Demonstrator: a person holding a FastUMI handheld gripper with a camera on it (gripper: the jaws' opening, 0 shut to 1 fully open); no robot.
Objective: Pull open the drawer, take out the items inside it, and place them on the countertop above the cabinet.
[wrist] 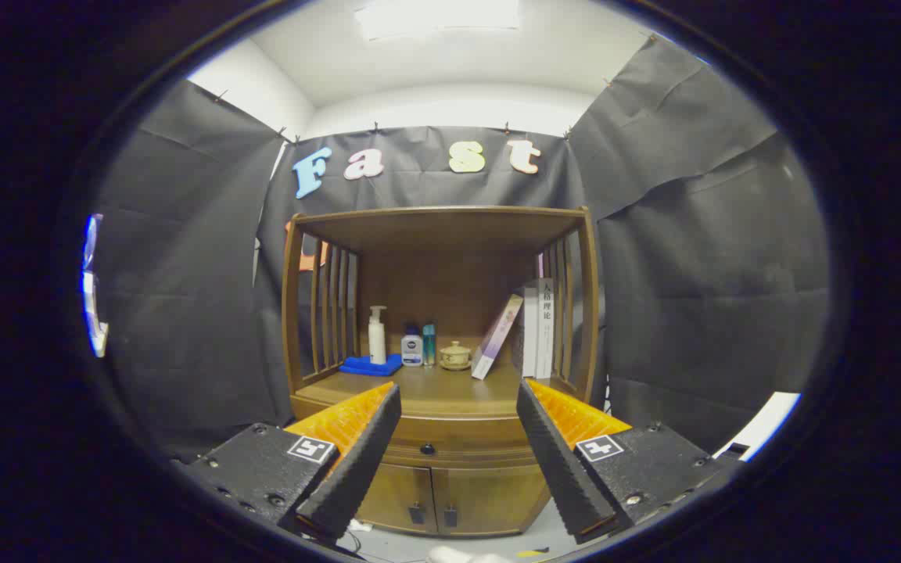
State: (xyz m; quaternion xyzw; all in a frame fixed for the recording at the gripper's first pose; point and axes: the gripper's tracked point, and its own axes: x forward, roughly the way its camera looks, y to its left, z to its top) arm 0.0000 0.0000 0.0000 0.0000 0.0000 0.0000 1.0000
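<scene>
The wooden cabinet (450,367) stands against the booth's black cloth wall, facing the gripper squarely. Its upper part is an open shelf bay with slatted side panels (331,305) and a flat top board. Below the bay lies the countertop (435,389), and under that the drawer (450,447), fully shut, with a small dark knob (427,449) at its centre. Beneath the drawer are two closed cabinet doors (450,500), each with a dark pull near the middle seam. The drawer's contents cannot be seen.

The gripper (458,407) is held well short of the cabinet, its fingers spread wide and holding nothing. The drawer knob shows in the gap between the fingers, beyond them and untouched.

On the countertop, at the right, upright books (538,328) stand against the slatted side, with one slimmer book (496,338) leaning against them. At the left rear lies a folded blue cloth (371,365), and a white pump bottle (376,336) stands on it. Just beside the cloth stand a small clear bottle with a dark cap (411,348) and a narrow teal bottle (428,345). Between these and the leaning book sits a small lidded ceramic cup on a saucer (455,356).

On the floor before the cabinet, cables (357,538) lie loose.
</scene>
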